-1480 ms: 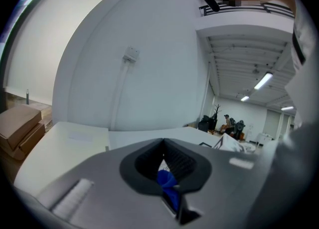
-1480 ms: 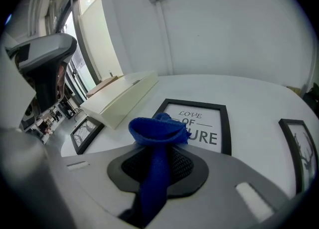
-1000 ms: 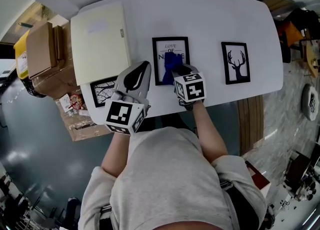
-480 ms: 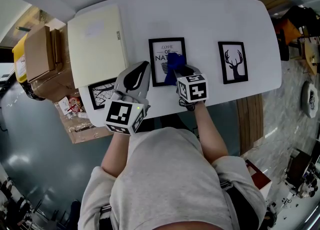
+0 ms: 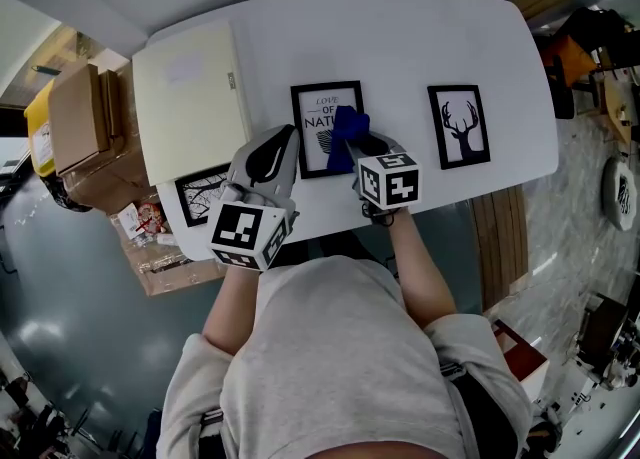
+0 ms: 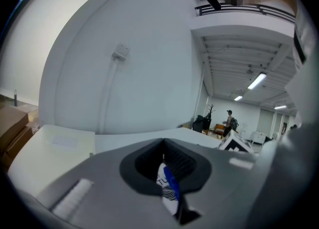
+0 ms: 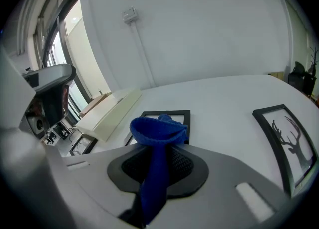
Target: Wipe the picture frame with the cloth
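Note:
A black picture frame (image 5: 318,131) with a printed leaf and words lies flat on the white table (image 5: 400,37). My right gripper (image 5: 356,150) is shut on a blue cloth (image 5: 347,135), whose bunched end rests on the frame's right half. In the right gripper view the cloth (image 7: 156,138) loops up out of the jaws over that frame (image 7: 164,116). My left gripper (image 5: 283,139) hovers just left of the frame, jaws shut with nothing in them. Through their slit the left gripper view shows a bit of the frame (image 6: 161,177) and cloth (image 6: 172,188).
A second frame with a deer silhouette (image 5: 459,127) lies to the right, also seen in the right gripper view (image 7: 286,140). A third frame (image 5: 203,194) lies at the near left edge, partly under my left gripper. A large cream box (image 5: 188,102) takes the table's left side.
The right gripper has slid the blue cloth rightward across the frame, from its middle toward its right edge. The left gripper has kept its place.

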### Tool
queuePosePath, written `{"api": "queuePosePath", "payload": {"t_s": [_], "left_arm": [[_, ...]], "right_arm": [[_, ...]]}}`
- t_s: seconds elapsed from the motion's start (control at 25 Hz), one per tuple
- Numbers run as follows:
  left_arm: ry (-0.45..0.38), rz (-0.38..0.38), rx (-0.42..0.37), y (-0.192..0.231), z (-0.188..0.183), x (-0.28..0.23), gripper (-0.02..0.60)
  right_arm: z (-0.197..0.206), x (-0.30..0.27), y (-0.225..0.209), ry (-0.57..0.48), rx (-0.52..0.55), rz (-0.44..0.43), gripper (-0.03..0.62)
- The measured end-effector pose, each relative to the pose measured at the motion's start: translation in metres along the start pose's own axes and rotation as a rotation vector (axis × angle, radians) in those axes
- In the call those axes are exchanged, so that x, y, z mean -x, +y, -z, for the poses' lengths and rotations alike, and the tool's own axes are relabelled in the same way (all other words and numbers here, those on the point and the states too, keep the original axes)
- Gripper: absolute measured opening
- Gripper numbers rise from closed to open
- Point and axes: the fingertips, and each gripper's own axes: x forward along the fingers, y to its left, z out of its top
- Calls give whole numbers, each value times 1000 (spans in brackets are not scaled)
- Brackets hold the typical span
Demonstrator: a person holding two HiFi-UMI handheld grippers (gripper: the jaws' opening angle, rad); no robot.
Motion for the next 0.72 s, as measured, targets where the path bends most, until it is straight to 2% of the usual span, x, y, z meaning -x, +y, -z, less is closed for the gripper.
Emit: {"api": "queuePosePath", "payload": {"t_s": [0.72], "left_arm": [[-25,80,-31,-31,-23,-26,2]], "right_arm": [[-49,69,-16,-185,-18,16,69]]}}
